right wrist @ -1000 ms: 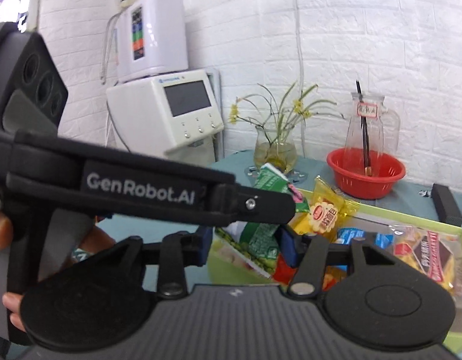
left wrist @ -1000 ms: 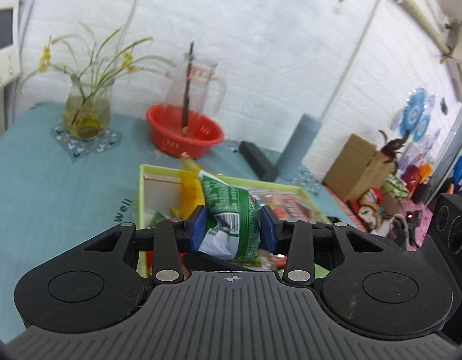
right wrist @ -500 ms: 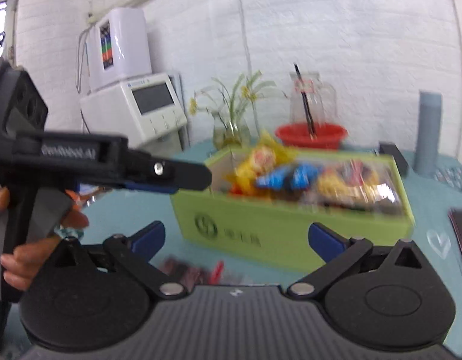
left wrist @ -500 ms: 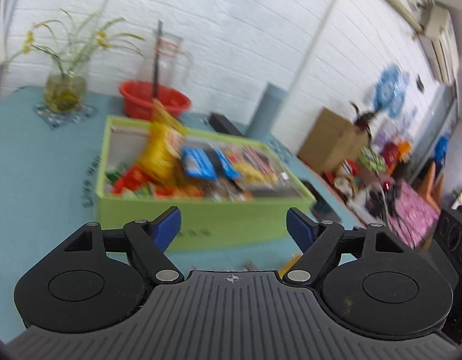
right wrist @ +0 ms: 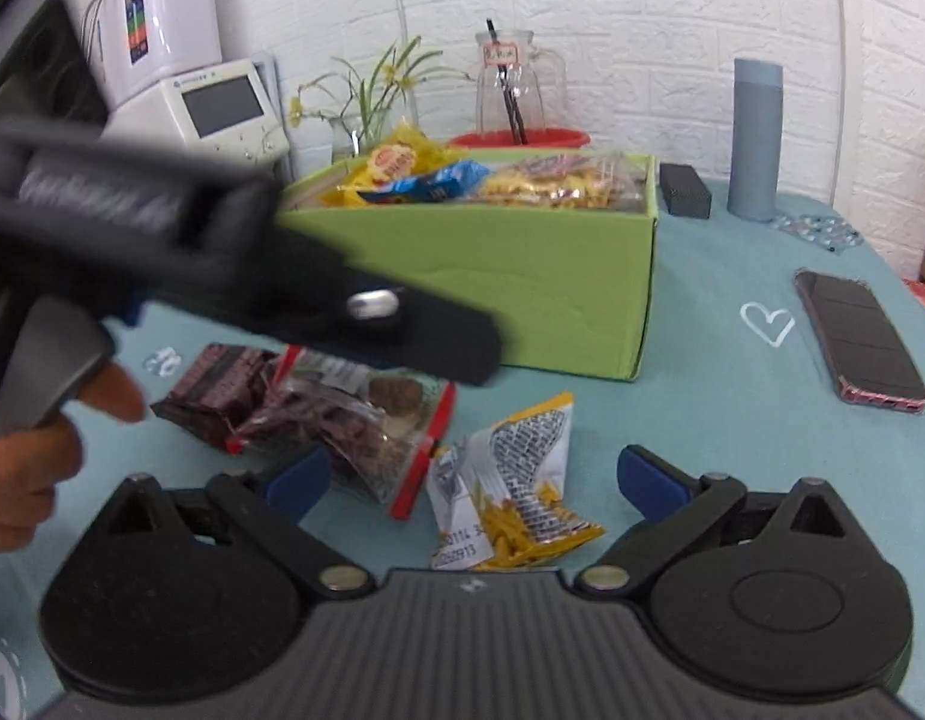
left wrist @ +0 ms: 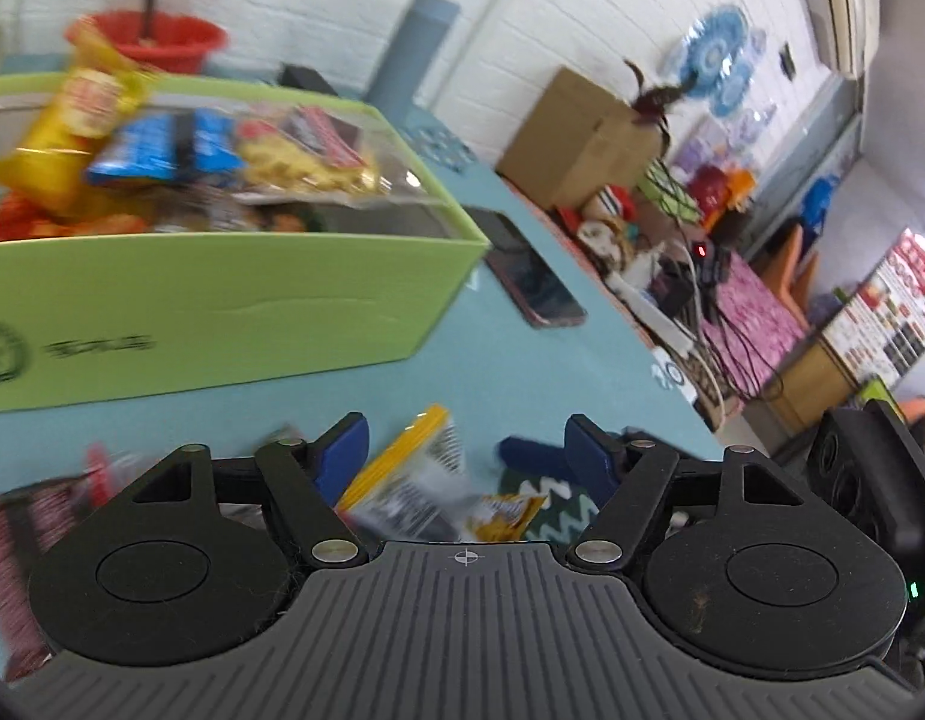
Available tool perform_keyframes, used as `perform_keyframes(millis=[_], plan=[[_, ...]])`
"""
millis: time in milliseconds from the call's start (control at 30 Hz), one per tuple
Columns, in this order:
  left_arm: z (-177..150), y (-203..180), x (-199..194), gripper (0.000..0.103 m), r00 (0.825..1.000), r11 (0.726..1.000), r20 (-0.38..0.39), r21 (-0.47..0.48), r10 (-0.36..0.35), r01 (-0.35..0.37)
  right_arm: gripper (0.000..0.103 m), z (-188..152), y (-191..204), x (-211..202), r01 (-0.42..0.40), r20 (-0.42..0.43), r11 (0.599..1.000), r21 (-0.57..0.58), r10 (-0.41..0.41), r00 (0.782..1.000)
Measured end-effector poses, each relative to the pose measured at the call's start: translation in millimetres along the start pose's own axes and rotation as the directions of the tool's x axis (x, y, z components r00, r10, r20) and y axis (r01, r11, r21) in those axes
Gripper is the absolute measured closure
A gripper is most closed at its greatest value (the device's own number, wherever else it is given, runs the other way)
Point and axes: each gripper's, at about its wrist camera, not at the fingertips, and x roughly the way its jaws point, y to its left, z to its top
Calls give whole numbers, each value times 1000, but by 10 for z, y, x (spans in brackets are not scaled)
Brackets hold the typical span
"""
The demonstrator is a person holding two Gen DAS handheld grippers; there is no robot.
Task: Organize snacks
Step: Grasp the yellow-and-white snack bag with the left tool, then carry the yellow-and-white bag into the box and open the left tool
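A green box (right wrist: 522, 276) holds several snack bags; it also shows in the left wrist view (left wrist: 222, 312). On the teal table in front of it lie a yellow-and-white snack packet (right wrist: 516, 492), a clear red-edged bag of dark snacks (right wrist: 354, 420) and a dark red packet (right wrist: 216, 390). My right gripper (right wrist: 471, 474) is open and empty, low over the yellow packet. My left gripper (left wrist: 465, 456) is open and empty, above the same yellow packet (left wrist: 402, 480). The left gripper's body (right wrist: 222, 276) crosses the right wrist view.
A phone (right wrist: 858, 342) lies on the table right of the box. Behind the box stand a red basket (right wrist: 522, 138), a glass jug (right wrist: 516, 84), a grey bottle (right wrist: 756, 138), a black case (right wrist: 684, 198) and a flower vase (right wrist: 366, 126). The table's right edge (left wrist: 660, 372) is close.
The left gripper let go of the green packet in the box, opened, and pulled back down to the table. The right gripper also pulled back from the box toward the loose packets.
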Motion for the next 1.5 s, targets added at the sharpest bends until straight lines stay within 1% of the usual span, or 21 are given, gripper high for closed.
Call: perform_keyframes(millis=[33, 67, 100, 167, 233, 333, 433, 567, 633, 700, 767, 867, 1000, 1100, 1167, 1233, 1300, 1333, 1367, 1400, 1500], plan=[[30, -1, 134, 58, 999, 1000, -30, 3, 15, -15, 2, -21, 0, 30, -32, -14, 999, 7, 33, 999], [42, 6, 244, 75, 998, 999, -61, 11, 33, -32, 3, -47, 5, 54, -18, -34, 1000, 5, 18, 999], [29, 14, 313, 86, 996, 999, -82, 17, 37, -36, 3, -80, 4, 47, -24, -40, 1000, 5, 24, 999], [-39, 11, 340, 92, 994, 1000, -111, 18, 0, 2, 1, -144, 22, -53, -57, -31, 998, 1, 57, 998], [-156, -61, 298, 92, 991, 998, -131, 41, -34, 40, 1, -224, 76, -154, -88, -32, 996, 2, 88, 996], [-380, -244, 171, 92, 990, 994, -140, 106, 1, 14, 1, -355, 233, -323, -87, -41, 996, -19, 86, 995], [-673, -395, -24, 91, 991, 991, -130, 133, 17, 1, 1, -571, 432, -544, -86, -28, 996, -30, 85, 996], [-964, -457, -264, 86, 996, 993, -83, 116, 37, -28, 1, -758, 668, -773, -55, -20, 996, -67, 53, 998], [-1000, -481, -415, 76, 998, 994, -34, 95, 59, -55, 1, -801, 713, -870, -34, -4, 998, -57, 34, 999], [-1041, -513, -662, 56, 998, 996, 42, 74, 42, -45, 1, -840, 728, -993, -13, 17, 999, -36, 14, 1000], [-1097, -501, -883, 44, 994, 999, 109, 27, 22, -25, 1, -867, 722, -1067, 7, 34, 1000, -13, -7, 999], [-1214, -425, -937, 45, 996, 999, 86, -48, 29, -25, 1, -908, 738, -1098, 20, 36, 1000, 1, -20, 999], [-1307, -348, -812, 51, 999, 996, 11, -82, 40, -39, 1, -907, 841, -1072, 46, 25, 998, -34, -45, 999], [-1320, -309, -725, 51, 1000, 995, -12, -98, 1, -2, 1, -893, 847, -1034, 51, 15, 996, -78, -50, 999], [-1336, -279, -655, 52, 999, 995, -35, -101, 7, -11, 1, -875, 807, -982, 50, 5, 995, -91, -50, 999], [-1343, -254, -644, 51, 1000, 995, -25, -98, -6, 3, 1, -855, 818, -905, 35, -9, 996, -81, -36, 999], [-1331, -238, -630, 54, 1000, 995, -24, -102, -18, 15, 8, -820, 768, -825, 7, -25, 998, -63, -9, 1000], [-1322, -243, -620, 56, 1000, 996, -24, -93, -12, 10, 35, -807, 769, -823, 20, -15, 997, -69, -21, 1000], [-1306, -256, -608, 72, 1000, 997, -23, -75, 18, -20, 41, -776, 760, -815, 6, -21, 998, -70, -8, 1000], [-1281, -266, -586, 86, 999, 997, -28, -56, 44, -46, 43, -733, 741, -804, 1, -26, 998, -57, -3, 1000], [-1139, -191, -590, 91, 1000, 995, -14, -98, -2, 0, 45, -562, 699, -773, 7, -4, 998, -69, -8, 1000]])
